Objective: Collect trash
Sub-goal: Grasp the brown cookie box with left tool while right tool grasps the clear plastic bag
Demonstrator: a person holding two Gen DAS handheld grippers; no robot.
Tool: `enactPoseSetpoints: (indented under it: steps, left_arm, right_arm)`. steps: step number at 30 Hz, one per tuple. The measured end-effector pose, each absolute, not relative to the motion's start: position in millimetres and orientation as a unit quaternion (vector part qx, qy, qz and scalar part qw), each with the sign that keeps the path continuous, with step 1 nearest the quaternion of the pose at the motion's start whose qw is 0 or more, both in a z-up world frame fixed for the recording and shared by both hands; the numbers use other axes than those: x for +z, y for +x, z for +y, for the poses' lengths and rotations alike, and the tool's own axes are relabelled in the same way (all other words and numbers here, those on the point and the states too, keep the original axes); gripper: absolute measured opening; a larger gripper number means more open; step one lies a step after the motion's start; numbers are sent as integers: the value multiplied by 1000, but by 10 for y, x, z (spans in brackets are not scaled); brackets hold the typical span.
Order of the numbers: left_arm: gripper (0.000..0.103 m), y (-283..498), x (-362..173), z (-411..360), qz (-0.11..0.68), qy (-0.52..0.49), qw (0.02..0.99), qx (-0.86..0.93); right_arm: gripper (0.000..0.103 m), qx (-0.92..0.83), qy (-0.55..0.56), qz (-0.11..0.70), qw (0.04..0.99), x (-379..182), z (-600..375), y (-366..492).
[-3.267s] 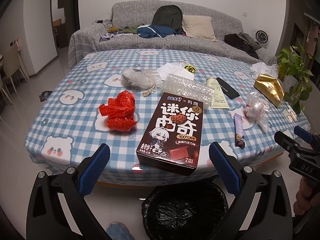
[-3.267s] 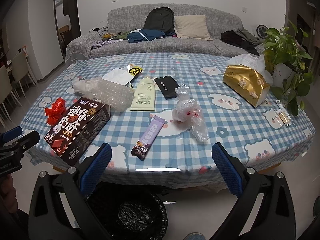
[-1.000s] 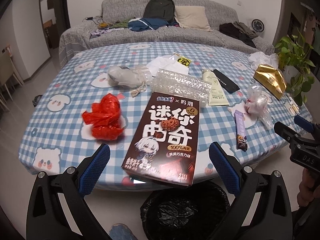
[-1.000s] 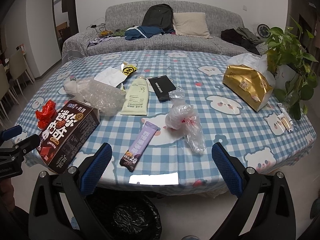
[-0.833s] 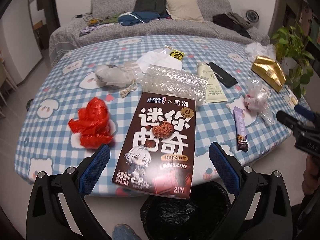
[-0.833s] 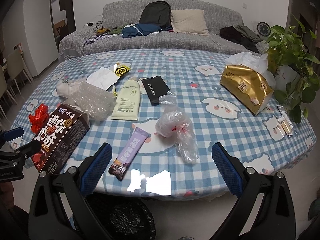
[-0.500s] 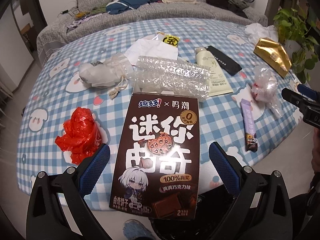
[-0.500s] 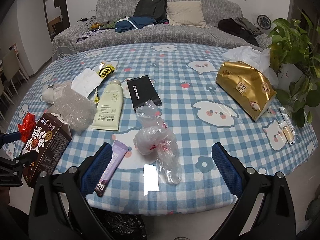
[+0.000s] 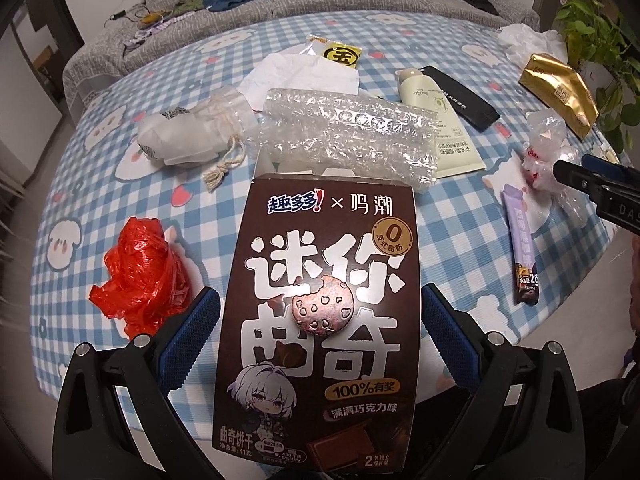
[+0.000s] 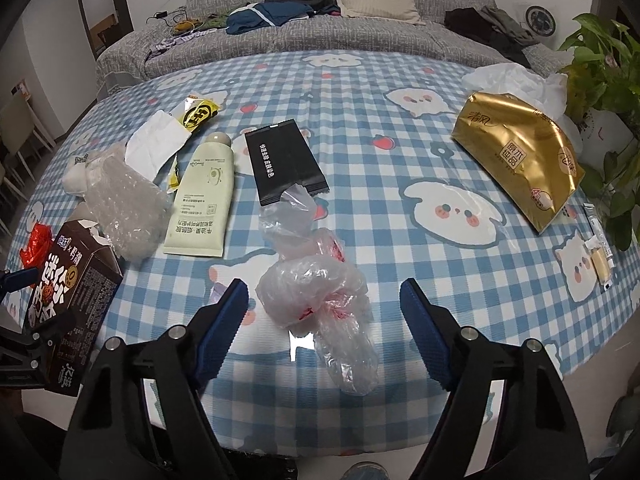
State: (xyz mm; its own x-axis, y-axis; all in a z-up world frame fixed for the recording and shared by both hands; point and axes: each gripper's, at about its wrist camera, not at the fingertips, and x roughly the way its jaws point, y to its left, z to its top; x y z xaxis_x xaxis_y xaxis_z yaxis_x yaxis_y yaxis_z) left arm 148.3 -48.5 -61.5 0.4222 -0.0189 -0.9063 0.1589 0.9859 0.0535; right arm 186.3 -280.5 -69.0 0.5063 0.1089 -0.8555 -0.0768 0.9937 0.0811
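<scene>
While both grippers are reaching in over the near edge of the checked table (image 10: 400, 92), two separate pickups are taking shape. The left gripper (image 9: 320, 332) is straddling the brown cookie box (image 9: 324, 320), its blue pads sitting on either side of the carton but spread wide and not visibly pressing it, so nothing is being held yet. The box is lying flat at the table's near edge, its torn top flap pointing toward a roll of bubble wrap (image 9: 348, 136), with a crumpled red bag (image 9: 140, 276) just beside it on the left.

The right gripper (image 10: 324, 320) is likewise gaping, its fingers framing a clear plastic bag (image 10: 320, 292) that is sitting bunched on the cloth between them (soft, slippery stuff, likely to squash rather than resist). A purple snack wrapper (image 9: 522, 248) is lying near that bag.

Judging by this, the approach step is nearly over. Next, each gripper needs to be settling lower and squeezing: the left across the box's width, the right on the thickest bunch of the bag.
</scene>
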Motion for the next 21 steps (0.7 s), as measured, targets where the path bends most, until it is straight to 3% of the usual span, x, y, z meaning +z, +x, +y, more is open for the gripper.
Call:
enactPoseSetpoints:
  steps: [5, 21]
  left_arm:
    - [93, 1505, -649, -499, 542, 68, 836, -51]
    - [92, 1364, -501, -479, 523, 60, 849, -39]
  right_arm:
    - [57, 61, 27, 504, 861, -740, -2797, 1908]
    - [54, 63, 28, 494, 867, -620, -2742, 1787]
